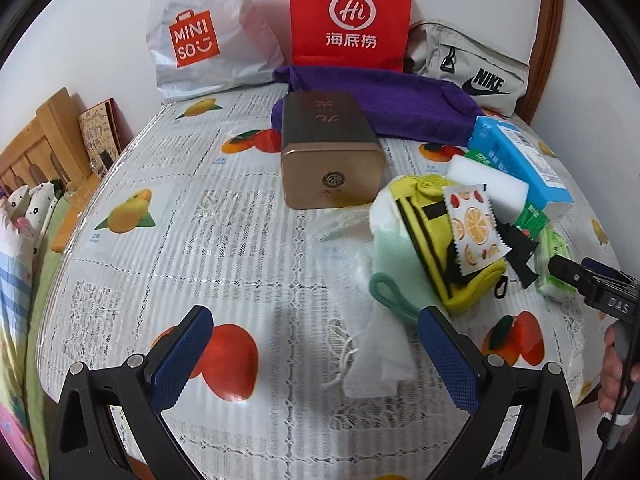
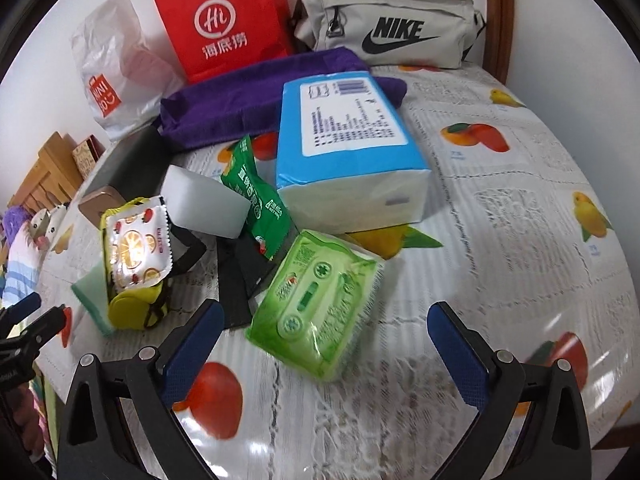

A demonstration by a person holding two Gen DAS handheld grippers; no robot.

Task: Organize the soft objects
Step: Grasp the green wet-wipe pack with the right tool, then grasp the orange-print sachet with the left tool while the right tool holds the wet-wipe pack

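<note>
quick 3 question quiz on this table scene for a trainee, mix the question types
1. True or false: the right gripper is shut on the green tissue pack.
2. What lies directly behind the gold tin? A) purple cloth B) red bag C) white sponge
3. Fill in: the fruit-print sachet rests on the ______ pouch.

Key: 1. False; both the right and the left gripper are open and hold nothing. 2. A, the purple cloth. 3. Yellow, the yellow pouch.
</note>
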